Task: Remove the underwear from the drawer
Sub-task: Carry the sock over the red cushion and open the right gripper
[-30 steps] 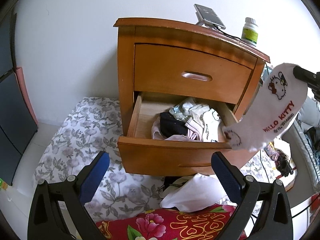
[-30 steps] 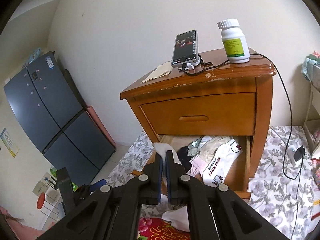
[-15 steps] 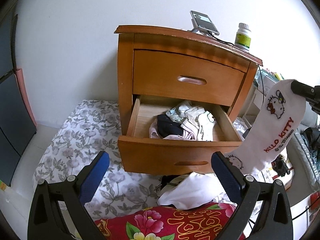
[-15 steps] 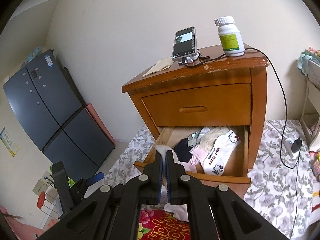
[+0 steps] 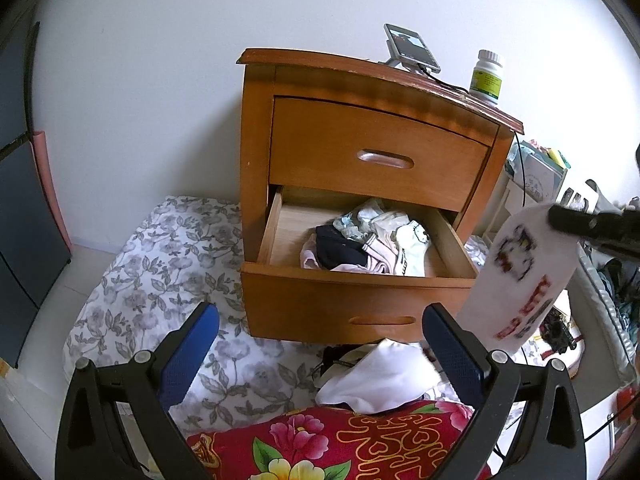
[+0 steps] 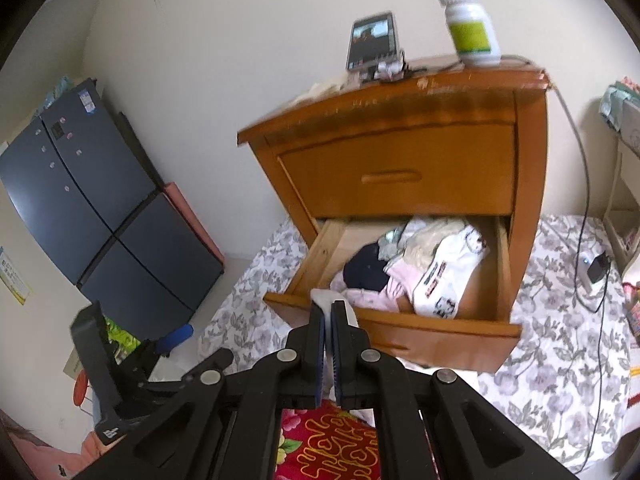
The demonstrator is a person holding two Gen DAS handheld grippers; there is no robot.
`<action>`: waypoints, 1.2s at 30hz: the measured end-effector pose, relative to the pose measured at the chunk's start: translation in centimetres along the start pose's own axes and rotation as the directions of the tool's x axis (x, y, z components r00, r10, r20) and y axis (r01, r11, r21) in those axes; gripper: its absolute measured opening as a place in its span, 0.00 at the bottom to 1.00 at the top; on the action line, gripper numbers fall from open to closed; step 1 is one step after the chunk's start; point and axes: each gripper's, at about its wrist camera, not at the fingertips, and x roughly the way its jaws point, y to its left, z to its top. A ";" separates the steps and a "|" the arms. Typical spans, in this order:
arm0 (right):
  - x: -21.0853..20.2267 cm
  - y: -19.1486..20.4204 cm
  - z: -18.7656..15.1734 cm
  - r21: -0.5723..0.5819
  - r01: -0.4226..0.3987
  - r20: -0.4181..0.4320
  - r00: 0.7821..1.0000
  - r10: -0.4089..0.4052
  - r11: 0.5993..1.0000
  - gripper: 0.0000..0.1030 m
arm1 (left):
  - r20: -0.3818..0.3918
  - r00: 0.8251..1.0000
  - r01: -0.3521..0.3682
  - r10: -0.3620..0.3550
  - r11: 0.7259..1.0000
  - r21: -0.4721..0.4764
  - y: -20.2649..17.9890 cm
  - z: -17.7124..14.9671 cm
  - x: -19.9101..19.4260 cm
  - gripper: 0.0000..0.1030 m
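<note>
Right gripper (image 6: 327, 312): jaws pressed together on a white printed garment (image 5: 516, 280), which hangs from the tips out beyond the drawer's right front corner, clear of the wood; blurred in the left wrist view.

Left gripper (image 5: 320, 340): jaws spread wide, blue pads (image 5: 191, 350) bare, nothing between them. Pointed down toward the drawer front.

Drawer (image 5: 352, 296): lower of two in a wooden nightstand (image 5: 256, 140), pulled out, just ahead of the left gripper. Upper drawer (image 5: 380, 152) closed.

Underwear pile (image 5: 360, 240): in the right and middle of the open drawer; black, pink, pale green and white printed pieces heaped together. Left part of the drawer floor bare wood.

On the nightstand top, far from both tools: phone (image 6: 372, 40) propped upright on a stand, white bottle (image 6: 472, 24) with green label, cable (image 6: 588, 168) trailing down the right side to a charger (image 6: 596, 268) on the bedding.

Below and between the left gripper's fingers: white cloth (image 5: 376, 380) lying loose in front of the drawer, on the edge of a red flowered blanket (image 5: 320, 448).

Open room: floral sheet (image 5: 160, 264) stretches free to the left of the nightstand and, in the right wrist view, to its right. Drawer's front rim and side walls bound the pile.

Surroundings: plain pale wall behind; dark multi-door refrigerator (image 6: 92, 200) far left of the right gripper; cluttered shelving (image 5: 540, 176) right of the nightstand.
</note>
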 end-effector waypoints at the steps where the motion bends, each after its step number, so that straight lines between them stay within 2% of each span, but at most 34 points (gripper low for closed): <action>1: 0.6 0.1 -0.2 -0.004 0.007 -0.015 1.000 -0.007 1.000 0.04 | 0.000 1.000 -0.001 0.001 1.000 -0.003 0.1 0.0 0.0 0.98; 18: 8.8 -0.2 -3.5 0.007 0.049 -0.204 0.978 -0.046 0.999 0.04 | -0.027 1.000 -0.007 0.006 0.999 -0.033 1.5 -0.7 0.9 0.98; 29: 12.6 -3.6 -6.1 0.039 0.149 -0.308 0.943 -0.130 0.988 0.04 | -0.051 0.999 -0.012 0.010 0.999 -0.037 1.8 -1.0 1.9 0.98; 36: 13.5 -5.4 -7.2 0.030 0.228 -0.338 0.918 -0.205 0.973 0.04 | -0.064 0.998 -0.013 0.011 0.999 -0.038 1.9 -1.2 2.3 0.98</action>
